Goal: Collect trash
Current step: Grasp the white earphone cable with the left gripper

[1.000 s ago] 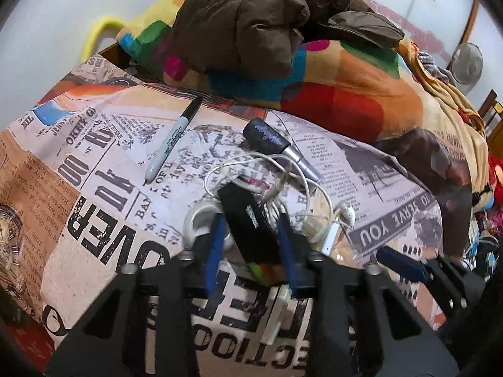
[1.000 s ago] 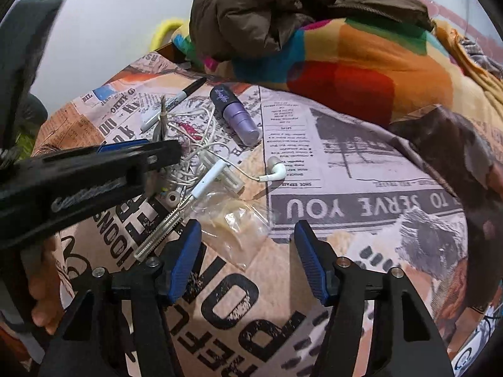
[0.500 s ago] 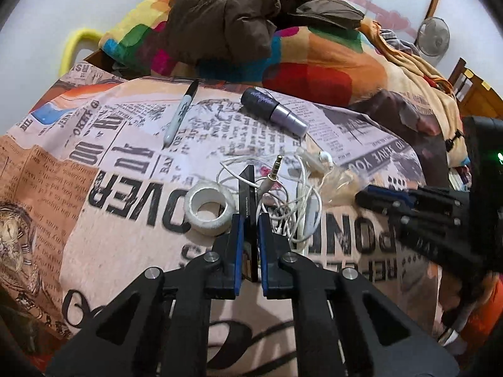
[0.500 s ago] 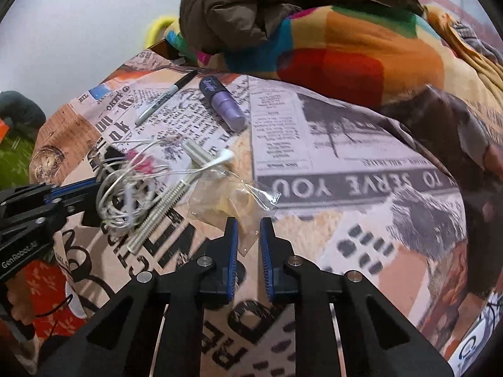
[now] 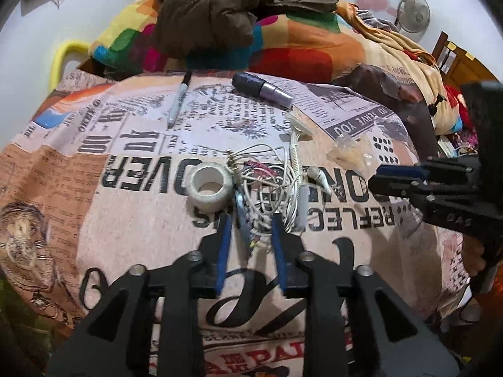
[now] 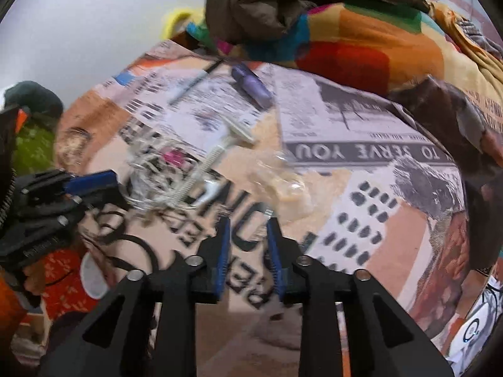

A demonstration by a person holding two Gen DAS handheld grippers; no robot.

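In the left wrist view my left gripper (image 5: 250,220) hovers low over the newspaper-print bedspread (image 5: 141,229), its jaws opening. A dark flat packet (image 5: 243,216), blurred, stands loose between the pads without being pressed. Just beyond lie a tangle of white earphone cable (image 5: 270,182) and a white tape roll (image 5: 209,188). My right gripper (image 6: 248,226) is also opening, with nothing between its fingers. A crumpled clear plastic wrapper (image 6: 279,185) lies just past its tips. The same wrapper (image 5: 350,154) shows beside the right gripper (image 5: 382,177) in the left wrist view.
A marker (image 5: 178,100), a purple tube (image 5: 262,88) and a white razor (image 5: 297,138) lie farther back on the bedspread. A colourful blanket (image 5: 298,47) with a brown jacket (image 5: 213,9) is piled behind. The left gripper (image 6: 94,185) enters the right wrist view from the left.
Both grippers were shut half a second ago and now stand parted. The left one had clamped the dark packet and has let it loose. The right one parted near the wrapper.
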